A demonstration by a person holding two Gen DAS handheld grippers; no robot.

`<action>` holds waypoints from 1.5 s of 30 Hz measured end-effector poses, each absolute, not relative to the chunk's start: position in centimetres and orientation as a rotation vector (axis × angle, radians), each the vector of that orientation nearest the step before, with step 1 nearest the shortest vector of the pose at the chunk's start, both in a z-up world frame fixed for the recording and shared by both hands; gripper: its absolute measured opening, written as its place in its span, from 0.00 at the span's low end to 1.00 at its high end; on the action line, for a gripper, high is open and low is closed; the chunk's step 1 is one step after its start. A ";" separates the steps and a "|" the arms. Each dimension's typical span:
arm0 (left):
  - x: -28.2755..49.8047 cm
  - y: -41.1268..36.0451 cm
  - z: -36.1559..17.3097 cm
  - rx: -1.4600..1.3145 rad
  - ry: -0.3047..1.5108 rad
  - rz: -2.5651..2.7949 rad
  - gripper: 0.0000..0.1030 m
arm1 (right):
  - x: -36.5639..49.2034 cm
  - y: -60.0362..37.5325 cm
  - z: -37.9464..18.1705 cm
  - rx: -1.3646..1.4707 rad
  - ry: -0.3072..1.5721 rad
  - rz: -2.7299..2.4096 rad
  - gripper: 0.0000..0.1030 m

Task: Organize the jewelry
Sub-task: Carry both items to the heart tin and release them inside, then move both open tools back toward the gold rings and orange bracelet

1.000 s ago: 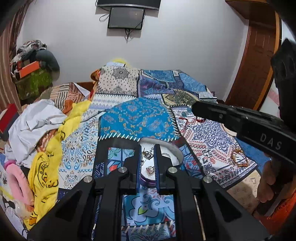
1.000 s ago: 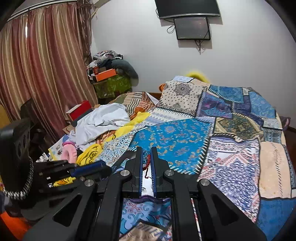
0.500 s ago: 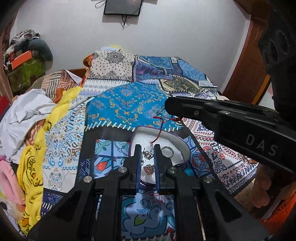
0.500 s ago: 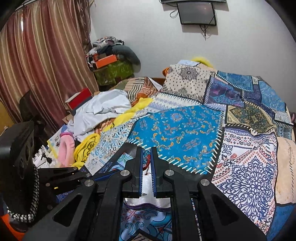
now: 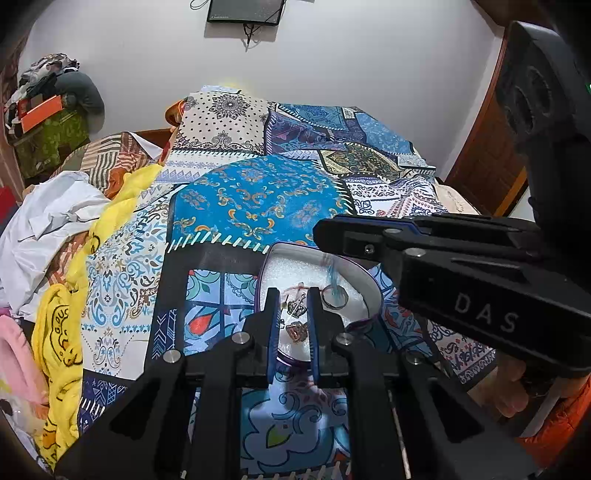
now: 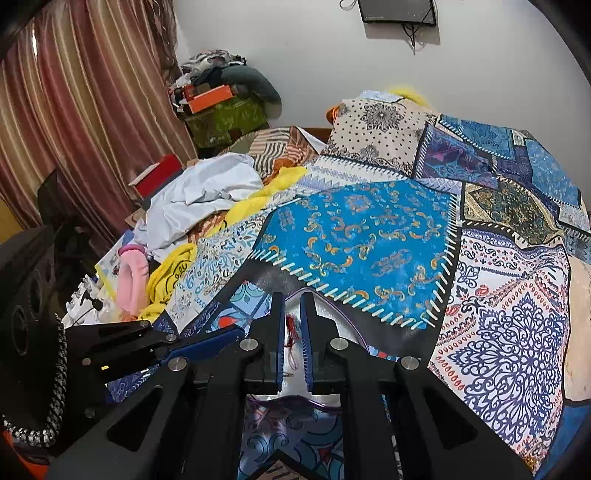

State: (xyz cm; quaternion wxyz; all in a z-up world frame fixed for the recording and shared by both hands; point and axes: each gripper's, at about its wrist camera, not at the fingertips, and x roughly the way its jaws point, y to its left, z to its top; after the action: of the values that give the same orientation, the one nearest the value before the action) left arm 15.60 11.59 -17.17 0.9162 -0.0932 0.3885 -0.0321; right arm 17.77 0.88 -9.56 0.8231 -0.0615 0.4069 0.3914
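R tool (image 6: 291, 328) is over the heart-shaped tray (image 5: 373, 291) on the bed, fingers nearly together w/ a red thread bracelet (image 6: 291, 332) between them; firm pinch or not, can't tell. L tool (image 5: 291, 314) hovers slightly spread, empty, above the crown charms (image 5: 295, 307). Best: lower R close to the tray's white liner, let go gently, keep L clear of the silver ring (image 5: 334, 295).

Domestic bedroom: a bed covered by a patchwork bedspread (image 6: 362, 236), loose clothing (image 6: 199, 192) heaped along its side, striped curtains (image 6: 74, 110) at the window wall, and a wall-mounted screen (image 5: 245, 11) above.
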 end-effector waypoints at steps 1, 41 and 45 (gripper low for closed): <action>15.5 11.6 -17.1 -0.193 0.800 -0.061 0.12 | 17.8 0.8 -9.5 -0.129 0.869 0.825 0.11; 14.9 1.2 -10.6 -0.117 0.715 -0.110 0.56 | 14.8 -19.1 -4.5 0.018 0.729 0.485 0.48; 15.8 -1.5 -11.3 -0.102 0.743 -0.172 0.57 | 14.6 -21.5 -4.2 0.028 0.720 0.444 0.48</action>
State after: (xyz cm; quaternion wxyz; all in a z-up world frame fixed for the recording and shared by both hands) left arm 15.78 -1.47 -11.28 0.9269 -0.0499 0.3625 -0.0838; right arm 14.58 -21.51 -4.23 0.9119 0.0135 0.3492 0.2154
